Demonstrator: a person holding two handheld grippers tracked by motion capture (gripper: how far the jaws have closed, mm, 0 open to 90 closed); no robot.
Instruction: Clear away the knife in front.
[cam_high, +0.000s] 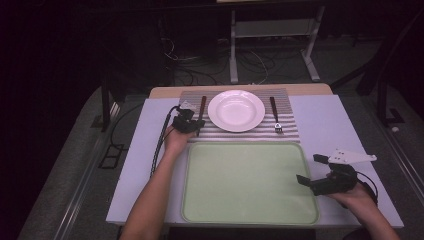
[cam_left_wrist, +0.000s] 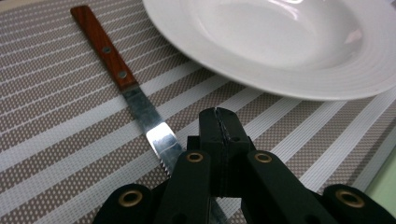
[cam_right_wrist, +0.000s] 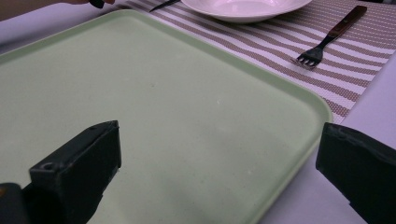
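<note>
A wood-handled knife (cam_left_wrist: 109, 53) lies on the striped placemat (cam_left_wrist: 56, 107) left of the white plate (cam_left_wrist: 280, 42). My left gripper (cam_left_wrist: 218, 116) is shut just above the mat; its jaws meet with nothing seen between them, and the knife's blade runs under its left side. From above, the left gripper (cam_high: 187, 123) sits at the near end of the knife (cam_high: 202, 106), beside the plate (cam_high: 236, 110). My right gripper (cam_high: 311, 169) is open over the right edge of the green tray (cam_high: 250, 200). In its own view the right gripper (cam_right_wrist: 219, 140) holds nothing over the tray (cam_right_wrist: 163, 107).
A fork (cam_high: 275, 116) lies on the placemat (cam_high: 290, 131) right of the plate, tines toward me, with the same fork (cam_right_wrist: 327, 42) in the right gripper view. The tray takes up the near middle of the white table (cam_high: 325, 120). Cables and a frame stand on the floor behind.
</note>
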